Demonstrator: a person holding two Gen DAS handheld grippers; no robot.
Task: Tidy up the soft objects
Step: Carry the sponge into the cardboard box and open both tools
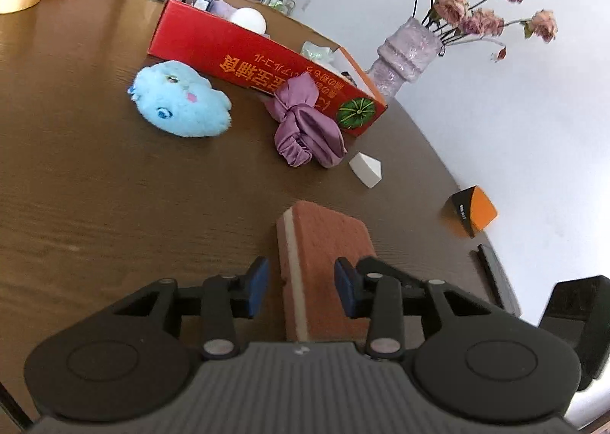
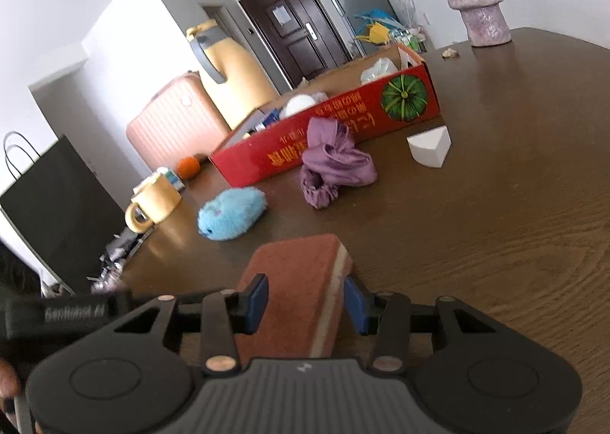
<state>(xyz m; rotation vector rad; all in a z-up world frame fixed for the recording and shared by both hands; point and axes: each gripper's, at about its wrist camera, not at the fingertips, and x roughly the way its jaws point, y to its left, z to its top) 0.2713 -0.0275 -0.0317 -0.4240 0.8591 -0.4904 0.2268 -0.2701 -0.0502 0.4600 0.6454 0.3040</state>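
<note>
Jaws of the left gripper [image 1: 301, 281] stand narrow astride an orange sponge [image 1: 324, 235] at the worktop's [image 1: 95, 186] near edge, one pad showing a gap. The right gripper [image 2: 305, 300] pinches a like sponge [image 2: 297, 262]; whether it is the same one cannot be told. Step in hand, as judged: securing the sponge. Next it needs carrying over the wall of the red box [image 1: 213, 41], past the blue plush [image 1: 183, 102] and purple scrunchie [image 1: 305, 129].
</note>
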